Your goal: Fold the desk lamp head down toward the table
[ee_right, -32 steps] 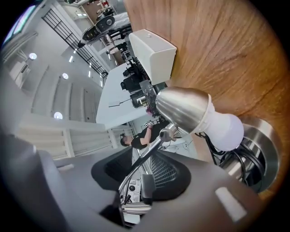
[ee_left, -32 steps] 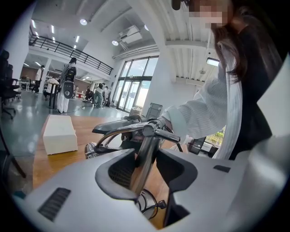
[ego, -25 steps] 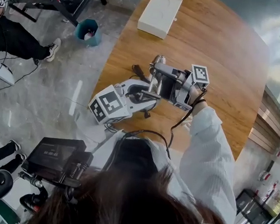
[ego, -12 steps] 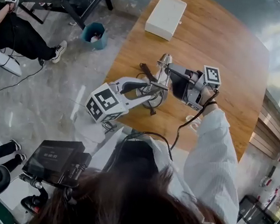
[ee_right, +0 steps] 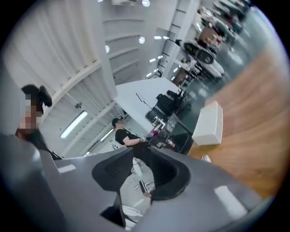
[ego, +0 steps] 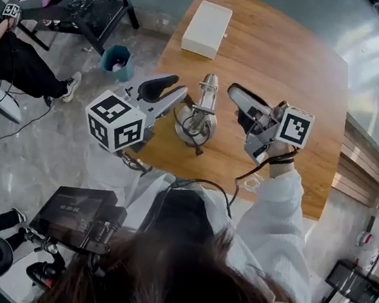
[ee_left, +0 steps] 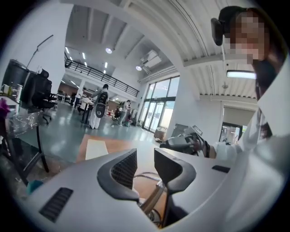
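Desk lamp (ego: 199,111) on the wooden worktop (ego: 288,70), between the grippers; long axis runs from its round base toward the far edge. Head tilt unreadable from above. Left gripper (ego: 171,90) and right gripper (ego: 239,104): fingers closing, nothing between them

1. Shiny silver metal desk lamp (ego: 207,91); a thin black cord (ego: 190,132) loops over its base.
2. Warm brown wooden surface (ego: 282,63) with streaked grain.
3. Plain white rectangular box (ego: 206,28).
4. Pale grey left claw (ego: 171,90) with black pads, its jaws closing with nothing between them; its marker cube (ego: 114,121) is white with black square patterns.
5. Pale grey right claw (ego: 237,102), with black pads too, closing on nothing; the same black-and-white pattern covers its own cube (ego: 295,127).
6. Teal round bin (ego: 116,59) on a mottled grey floor (ego: 60,145).
7. White sleeve (ego: 274,219).
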### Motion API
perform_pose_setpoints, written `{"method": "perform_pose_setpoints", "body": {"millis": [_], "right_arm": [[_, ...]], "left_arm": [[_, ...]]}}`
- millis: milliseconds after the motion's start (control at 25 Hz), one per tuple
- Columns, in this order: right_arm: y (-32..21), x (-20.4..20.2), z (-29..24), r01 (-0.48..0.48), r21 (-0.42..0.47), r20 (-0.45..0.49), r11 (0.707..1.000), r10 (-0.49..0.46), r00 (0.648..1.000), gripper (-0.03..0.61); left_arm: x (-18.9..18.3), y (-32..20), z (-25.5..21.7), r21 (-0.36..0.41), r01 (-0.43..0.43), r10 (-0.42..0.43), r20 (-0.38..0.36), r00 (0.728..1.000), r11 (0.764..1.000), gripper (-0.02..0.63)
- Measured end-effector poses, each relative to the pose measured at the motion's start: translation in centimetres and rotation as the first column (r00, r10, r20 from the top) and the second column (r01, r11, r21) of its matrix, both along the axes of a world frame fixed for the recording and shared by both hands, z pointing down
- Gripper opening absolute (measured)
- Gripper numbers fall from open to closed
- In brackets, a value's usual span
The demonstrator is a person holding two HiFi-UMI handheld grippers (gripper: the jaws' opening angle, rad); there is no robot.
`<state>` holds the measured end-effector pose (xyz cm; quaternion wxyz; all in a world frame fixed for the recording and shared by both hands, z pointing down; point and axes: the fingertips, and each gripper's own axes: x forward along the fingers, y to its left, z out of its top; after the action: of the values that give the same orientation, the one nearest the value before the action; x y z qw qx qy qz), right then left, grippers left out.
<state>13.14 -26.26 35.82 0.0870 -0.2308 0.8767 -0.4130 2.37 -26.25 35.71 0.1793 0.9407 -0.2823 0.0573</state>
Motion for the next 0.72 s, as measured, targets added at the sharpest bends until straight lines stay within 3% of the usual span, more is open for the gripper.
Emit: {"method": "perform_pose_setpoints", "body": {"millis": [80, 160, 280, 400, 480, 720], "right_arm": [[0.2, -0.3, -2.4, -0.089, 0.142, -0.092, 0.986, 0.103, 0.990, 0.078], [0.7, -0.6, -4.2, -0.146, 0.276, -0.170, 0.950, 0.198, 0.965, 0.013], [1.5, -1.5, -5.9, -0.169, 0.439, -0.260, 0.883, 0.304, 0.916, 0.002], [1.4, -1.2, -7.3, -0.199, 0.574, -0.327, 0.794, 0.445, 0.834, 0.002], [1.0, -0.5, -7.7, -0.216, 0.619, -0.360, 0.755, 0.517, 0.777, 0.002], [1.0, 0.1, -6.5, -0.240, 0.581, -0.398, 0.778, 0.528, 0.750, 0.002]], "left_arm": [[0.9, -0.4, -2.6, 0.037, 0.024, -0.023, -0.030, 0.999, 0.999, 0.093], [2.2, -0.5, -4.1, 0.076, 0.038, -0.037, -0.018, 0.999, 0.996, 0.066], [3.4, -1.0, -4.9, 0.115, 0.077, -0.079, 0.008, 0.997, 0.990, 0.044], [4.7, -1.7, -5.3, 0.118, 0.099, -0.101, 0.012, 0.995, 0.988, 0.003], [5.7, -1.7, -5.5, 0.124, 0.084, -0.089, 0.029, 0.996, 0.989, 0.003], [7.2, -0.5, -5.7, 0.172, 0.047, -0.057, 0.057, 0.997, 0.984, 0.003]]}}
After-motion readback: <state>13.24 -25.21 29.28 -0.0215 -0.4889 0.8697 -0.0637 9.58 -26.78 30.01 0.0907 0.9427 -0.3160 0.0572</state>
